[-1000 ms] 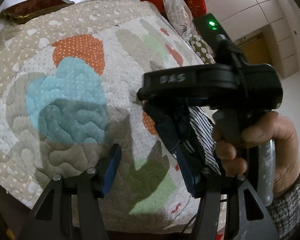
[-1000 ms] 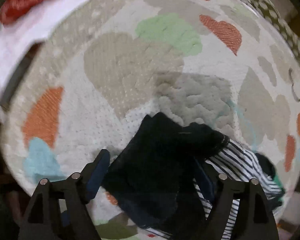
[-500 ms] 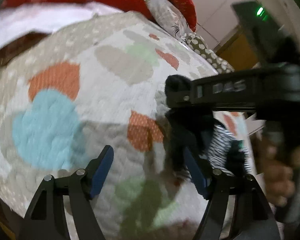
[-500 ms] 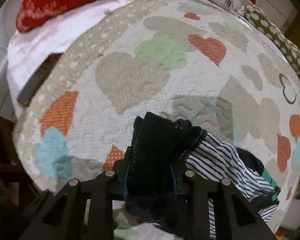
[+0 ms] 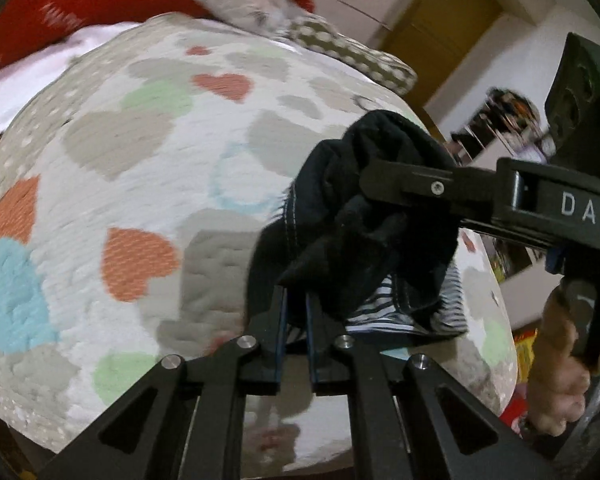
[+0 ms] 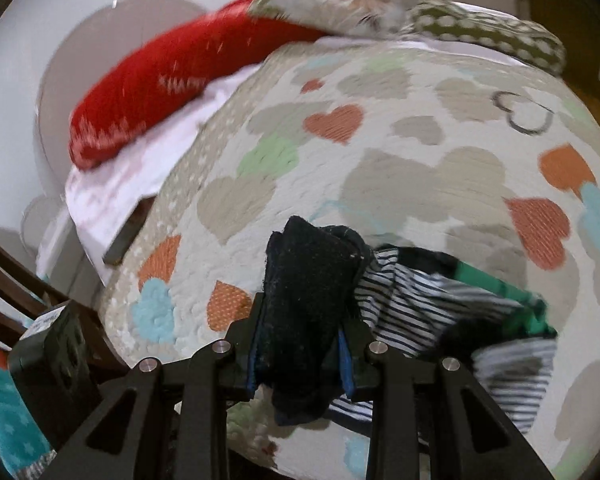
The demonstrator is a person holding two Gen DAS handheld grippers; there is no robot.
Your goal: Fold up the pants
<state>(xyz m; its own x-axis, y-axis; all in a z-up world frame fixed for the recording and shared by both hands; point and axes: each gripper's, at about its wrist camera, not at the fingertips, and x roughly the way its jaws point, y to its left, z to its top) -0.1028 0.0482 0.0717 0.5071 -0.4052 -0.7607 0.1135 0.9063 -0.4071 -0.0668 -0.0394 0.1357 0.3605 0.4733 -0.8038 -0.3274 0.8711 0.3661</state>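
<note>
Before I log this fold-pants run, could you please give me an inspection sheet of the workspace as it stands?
Surface: heart-patterned quilt on a bed.
Job's things: dark pants, bunched and lifted off the quilt.
Clutter: striped garment with green trim lies beside the pants; red pillow and dotted cushion at the far end.
Grippers: right gripper shut on the pants; left gripper closed at the pants' lower edge, grip unclear.
Cables: nothing seen.
Surroundings: wooden door, white walls.

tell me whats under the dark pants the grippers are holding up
Beneath the dark pants, a striped garment with a green band lies bunched on the heart quilt. How far it runs under the pants is covered.
</note>
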